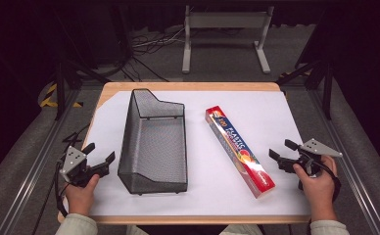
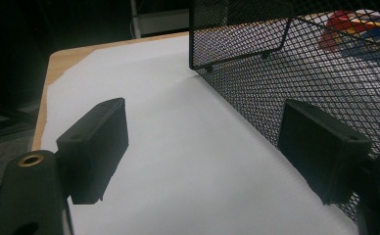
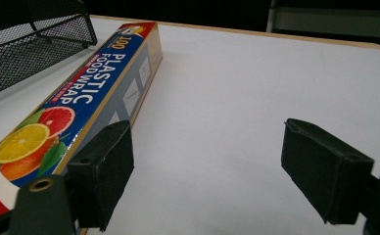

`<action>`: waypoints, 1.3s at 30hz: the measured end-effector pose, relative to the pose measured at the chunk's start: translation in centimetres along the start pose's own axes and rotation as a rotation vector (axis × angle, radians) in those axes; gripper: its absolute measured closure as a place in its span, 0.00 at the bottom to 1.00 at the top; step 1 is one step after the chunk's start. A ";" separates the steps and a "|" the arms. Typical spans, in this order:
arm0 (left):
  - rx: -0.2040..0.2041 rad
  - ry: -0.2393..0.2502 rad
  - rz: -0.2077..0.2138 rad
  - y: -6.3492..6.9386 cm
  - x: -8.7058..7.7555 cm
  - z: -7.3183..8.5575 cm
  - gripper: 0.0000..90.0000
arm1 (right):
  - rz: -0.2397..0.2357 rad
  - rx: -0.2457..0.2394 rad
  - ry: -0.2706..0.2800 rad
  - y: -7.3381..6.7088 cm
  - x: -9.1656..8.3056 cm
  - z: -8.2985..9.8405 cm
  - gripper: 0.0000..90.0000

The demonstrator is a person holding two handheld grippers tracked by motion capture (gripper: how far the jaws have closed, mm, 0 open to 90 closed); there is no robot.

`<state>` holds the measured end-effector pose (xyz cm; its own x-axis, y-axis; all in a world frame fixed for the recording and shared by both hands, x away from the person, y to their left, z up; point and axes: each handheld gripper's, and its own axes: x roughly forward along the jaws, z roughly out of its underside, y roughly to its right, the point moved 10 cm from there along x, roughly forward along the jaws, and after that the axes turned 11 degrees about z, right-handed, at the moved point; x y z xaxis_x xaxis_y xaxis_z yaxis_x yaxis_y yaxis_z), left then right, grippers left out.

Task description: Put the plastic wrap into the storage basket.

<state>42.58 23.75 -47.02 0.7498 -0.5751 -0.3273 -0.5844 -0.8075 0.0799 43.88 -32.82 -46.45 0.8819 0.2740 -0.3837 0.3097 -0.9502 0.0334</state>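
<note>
The wrap box (image 1: 240, 151) lies flat on the white sheet (image 1: 276, 117), slanted, to the right of the mesh basket (image 1: 154, 142) and well apart from it. The right hand-held gripper (image 1: 279, 155) sits just beside the near end of the box with its jaws wide open and nothing between them. The left hand-held gripper (image 1: 100, 157) rests near the left wall of the basket, also open and empty.

What could go wrong? The box is long and thin. If the right hand-held gripper grabs it by one end, the far end may sag or swing and bump the basket rim. A grab on the shiny top may slip too. The box is also longer than it looks next to the basket, so it may need to go in slanted or it could catch on the mesh. A push on the basket could slide it, since the sheet is smooth.

There is good open room to the right of the box and between box and basket. The near end of the box is close to the front edge of the desk (image 1: 188, 86), so a nudge toward the person could tip it off.
</note>
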 end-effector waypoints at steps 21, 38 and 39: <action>0.002 0.003 -0.004 0.0 0.1 -0.1 0.22 | -0.043 -0.094 -0.295 -3.3 -2.5 1.0 0.85; 0.002 0.004 -0.008 0.0 0.0 -0.1 0.22 | -0.078 -0.183 -0.444 -5.8 -2.7 3.0 0.96; 0.003 0.003 -0.009 0.0 0.0 -0.1 0.22 | -0.068 -0.171 -0.438 -5.8 -2.7 2.7 0.95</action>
<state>42.66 23.75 -46.95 0.7557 -0.5684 -0.3253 -0.5787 -0.8121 0.0746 38.76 -28.50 -48.06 0.6362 0.2116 -0.7419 0.4482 -0.8841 0.1322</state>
